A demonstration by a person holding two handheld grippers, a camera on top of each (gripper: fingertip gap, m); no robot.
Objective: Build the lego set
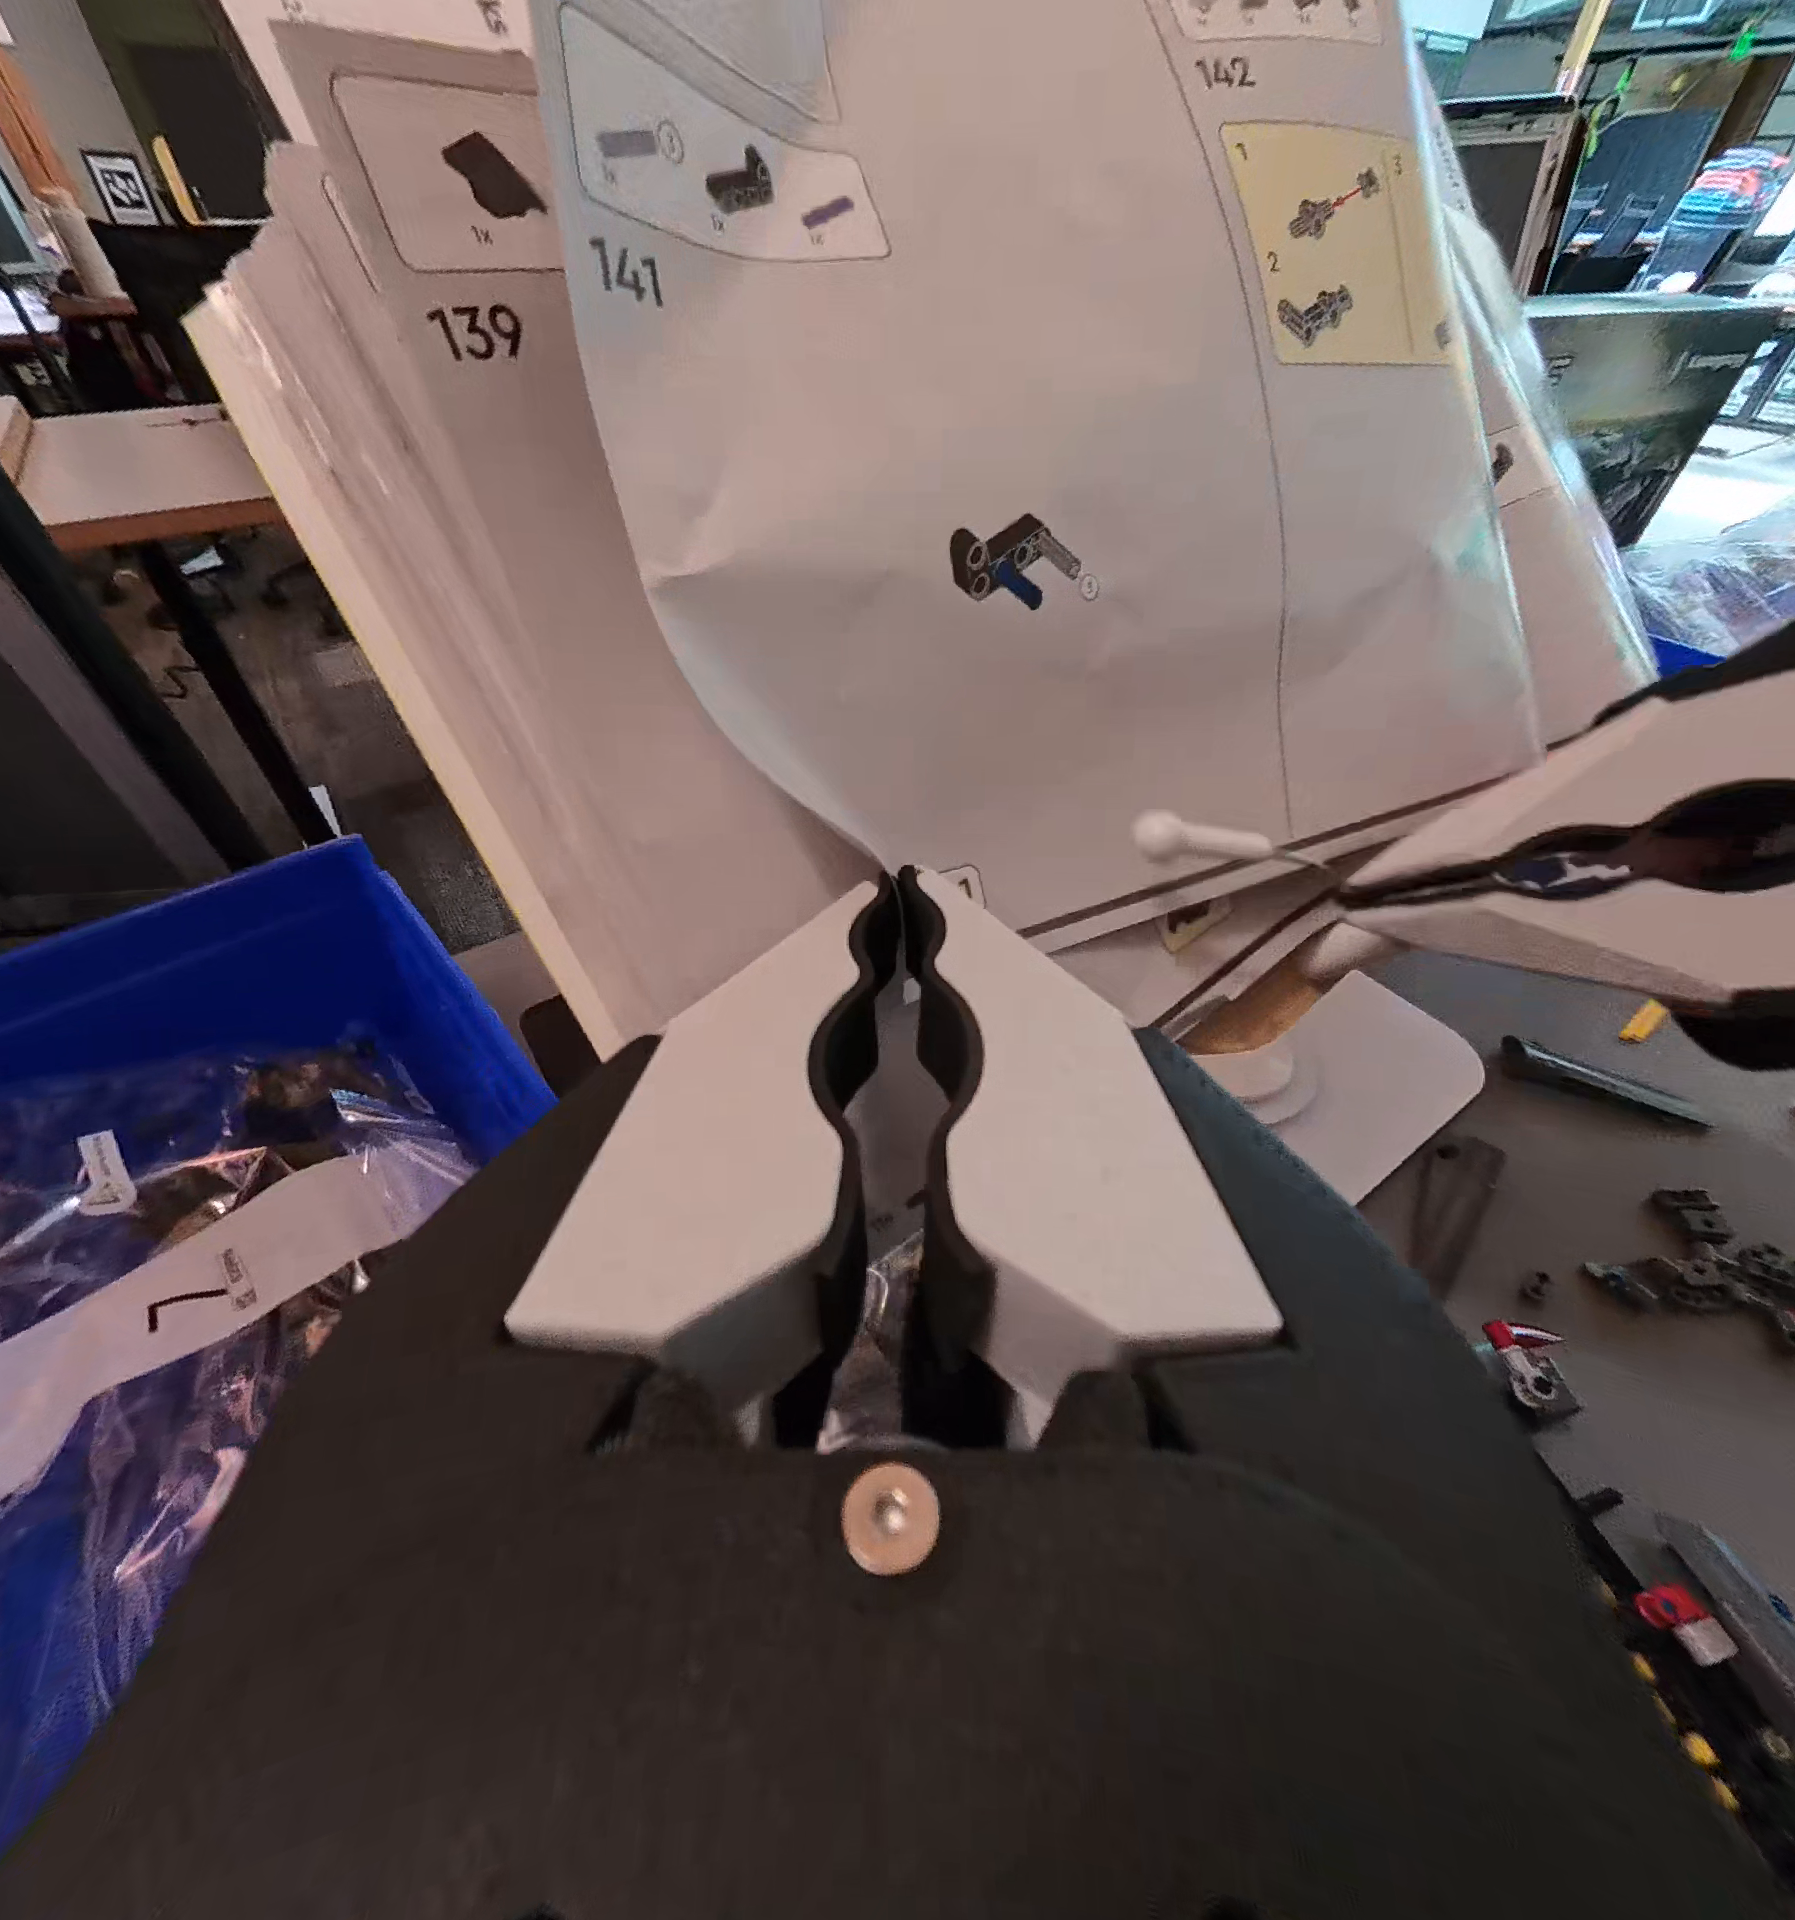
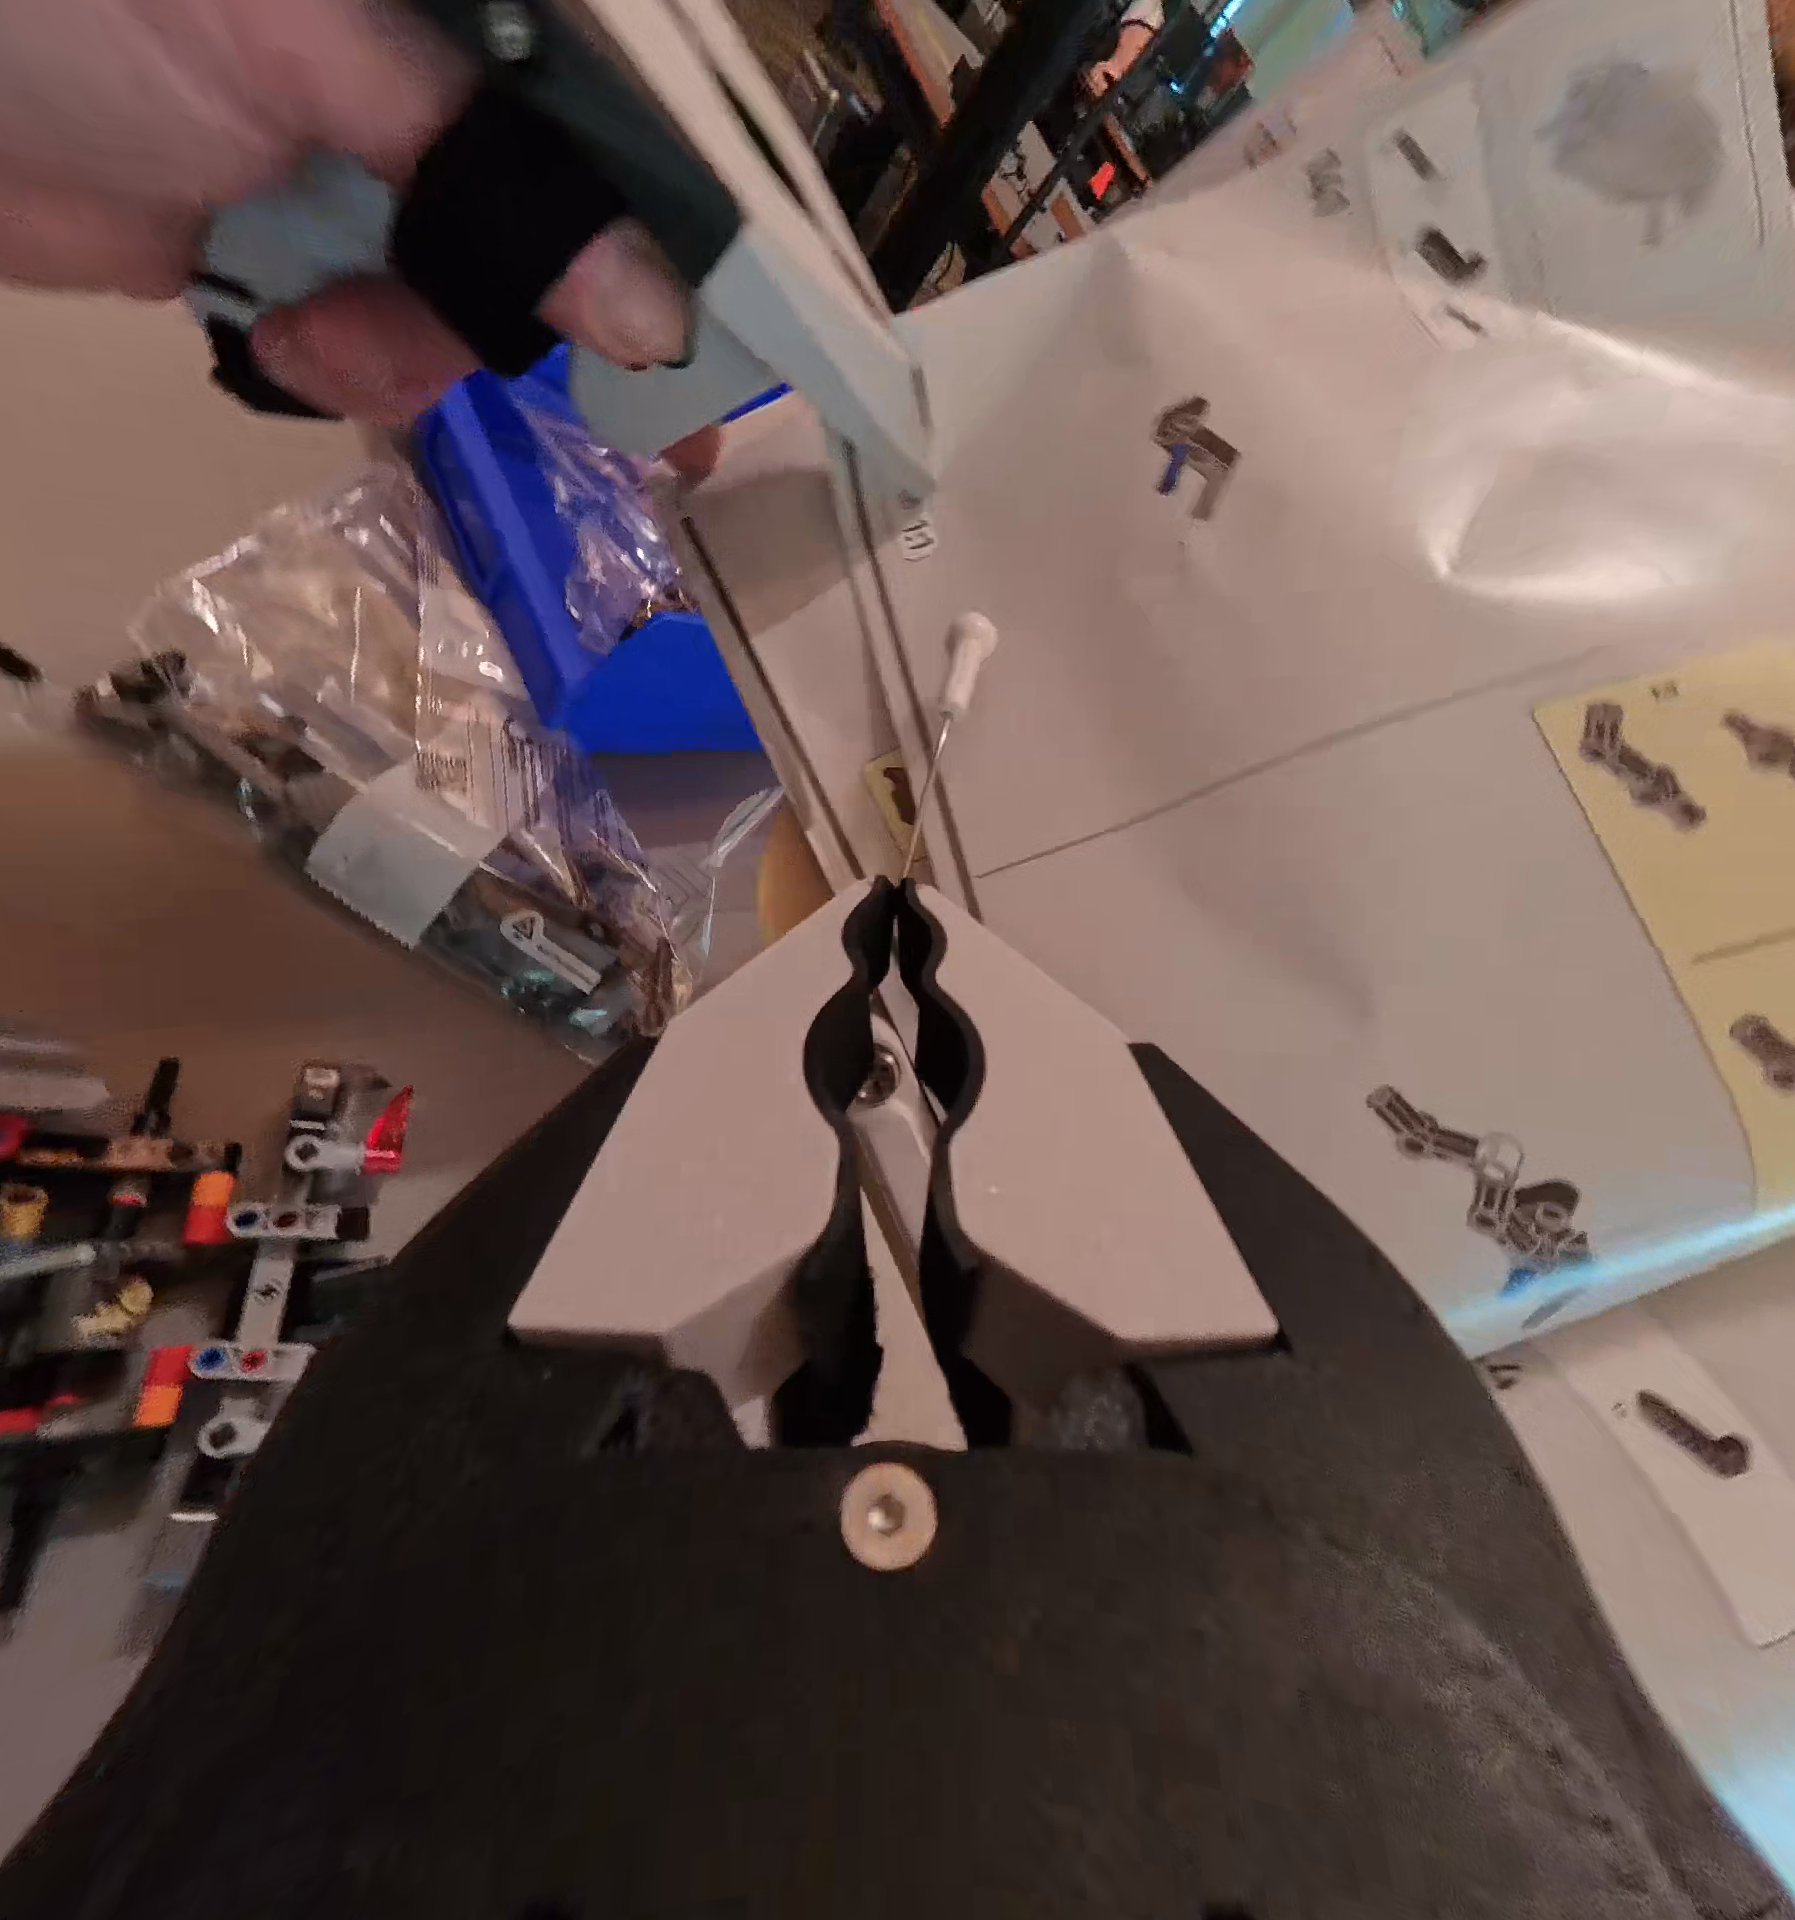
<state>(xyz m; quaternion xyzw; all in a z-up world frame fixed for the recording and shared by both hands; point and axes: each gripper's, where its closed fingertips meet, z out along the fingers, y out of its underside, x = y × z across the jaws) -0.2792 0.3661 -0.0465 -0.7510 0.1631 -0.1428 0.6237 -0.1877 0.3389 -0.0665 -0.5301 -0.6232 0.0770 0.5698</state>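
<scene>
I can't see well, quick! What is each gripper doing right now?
Left gripper: closed, fingers pinching the bottom corner of a white booklet page.
Right gripper: closed on the thin wire page holder.

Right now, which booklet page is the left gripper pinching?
The curled page, its lower corner clamped in the left gripper; the pages to its left stand flat, untouched.
</scene>
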